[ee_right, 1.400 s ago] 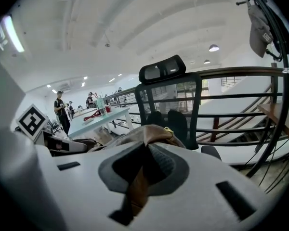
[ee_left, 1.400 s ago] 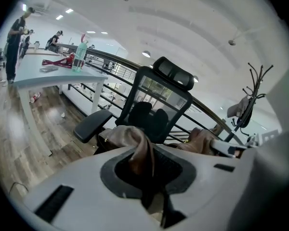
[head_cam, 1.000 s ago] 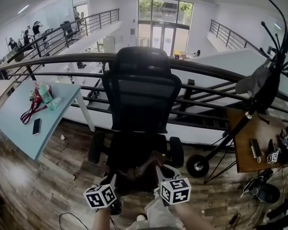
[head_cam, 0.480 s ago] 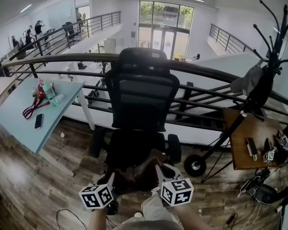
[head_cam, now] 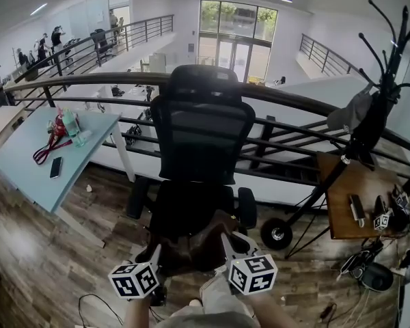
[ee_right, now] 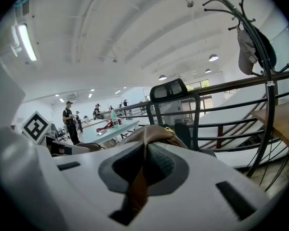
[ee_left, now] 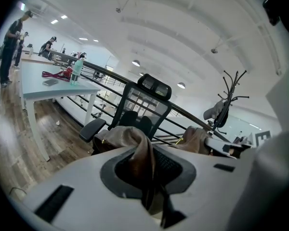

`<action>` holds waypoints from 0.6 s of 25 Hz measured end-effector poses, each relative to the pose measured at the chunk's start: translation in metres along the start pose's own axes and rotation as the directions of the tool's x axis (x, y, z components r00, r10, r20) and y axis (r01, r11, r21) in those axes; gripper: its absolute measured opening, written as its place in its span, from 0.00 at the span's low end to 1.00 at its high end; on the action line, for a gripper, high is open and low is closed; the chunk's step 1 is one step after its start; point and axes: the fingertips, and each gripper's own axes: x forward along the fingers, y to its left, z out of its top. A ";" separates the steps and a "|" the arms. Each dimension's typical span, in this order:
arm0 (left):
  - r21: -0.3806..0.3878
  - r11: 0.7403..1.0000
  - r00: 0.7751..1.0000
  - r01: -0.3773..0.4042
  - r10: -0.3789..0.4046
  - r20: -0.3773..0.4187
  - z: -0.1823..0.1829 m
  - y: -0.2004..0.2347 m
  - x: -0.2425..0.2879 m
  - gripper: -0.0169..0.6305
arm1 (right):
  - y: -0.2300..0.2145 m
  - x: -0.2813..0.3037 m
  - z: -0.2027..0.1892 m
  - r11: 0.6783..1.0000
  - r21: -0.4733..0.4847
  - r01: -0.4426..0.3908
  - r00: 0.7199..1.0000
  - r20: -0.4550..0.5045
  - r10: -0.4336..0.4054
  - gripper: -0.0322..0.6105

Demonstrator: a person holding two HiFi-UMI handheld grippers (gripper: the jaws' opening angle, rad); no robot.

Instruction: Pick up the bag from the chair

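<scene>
You grip the bag (head_cam: 195, 248) with both hands.
Your left hand-held gripper (head_cam: 156, 256) and your right hand-held gripper (head_cam: 227, 243) are each clenched on a brown end of it. The bag stretches sideways between them, at the front of the chair (head_cam: 201, 132) seat. Both hands are just as near, so lift together.

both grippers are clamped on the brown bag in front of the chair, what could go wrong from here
The left gripper and right gripper each pinch only a thin fold of the brown leather bag, so its weight might pull it free. The bag also hangs low at the front of the black mesh office chair, close to the armrests, and could catch on one.
</scene>
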 end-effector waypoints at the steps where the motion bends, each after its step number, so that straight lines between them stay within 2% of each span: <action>1: 0.001 1.000 1.000 0.001 -0.001 0.002 0.000 0.000 -0.001 0.10 | 0.001 -0.001 0.000 1.000 -0.001 -0.001 1.000 0.001 0.001 0.08; 15: 0.011 1.000 1.000 0.009 -0.009 0.014 0.006 -0.005 -0.005 0.10 | 0.002 -0.006 0.007 1.000 -0.010 -0.009 1.000 0.013 0.009 0.08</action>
